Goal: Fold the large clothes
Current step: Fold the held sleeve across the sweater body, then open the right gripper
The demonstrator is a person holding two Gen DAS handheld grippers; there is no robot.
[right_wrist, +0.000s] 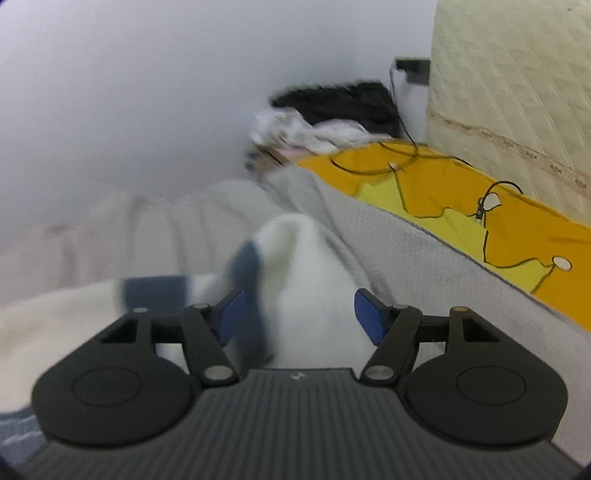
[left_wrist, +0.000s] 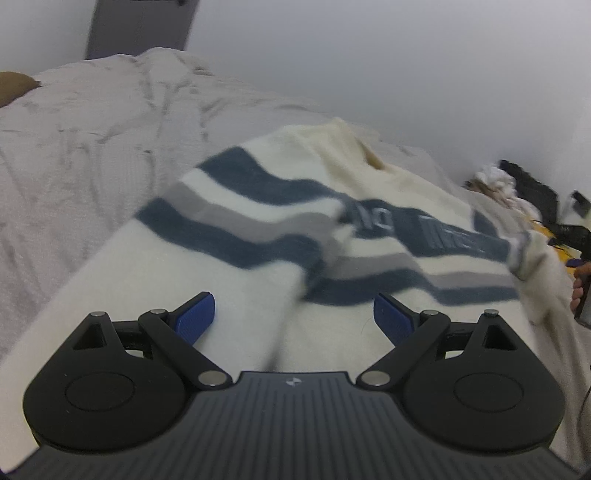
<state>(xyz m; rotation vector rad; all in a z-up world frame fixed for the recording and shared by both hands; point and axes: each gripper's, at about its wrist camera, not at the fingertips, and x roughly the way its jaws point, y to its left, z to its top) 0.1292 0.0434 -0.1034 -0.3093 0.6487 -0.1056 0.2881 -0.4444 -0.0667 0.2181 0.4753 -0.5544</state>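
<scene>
Gaping, both tongs (left_wrist: 294, 317) (right_wrist: 299, 315) hold nothing; only the left view shows the sweater's (left_wrist: 280, 206) lettering.

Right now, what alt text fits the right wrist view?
The open right claw straddles a blurred fold of a cream, navy-striped sweater on a grey bedspread. An orange sheet with black cables lies to the right.

A plain pale wall (left_wrist: 406, 74) rises behind a bed covered with a rumpled light grey bedspread (left_wrist: 81, 140), and a dark panel (left_wrist: 140, 26) stands against the wall at the far end, its nature unclear. Beside the bed lies an orange and yellow sheet (right_wrist: 461, 206) crossed by thin black cables (right_wrist: 402, 184), with a cream quilted mattress (right_wrist: 517, 92) standing upright behind it. In the corner, crumpled white cloth (right_wrist: 310, 129) and a black heap (right_wrist: 343, 101) rest against the wall under soft, even light.
</scene>
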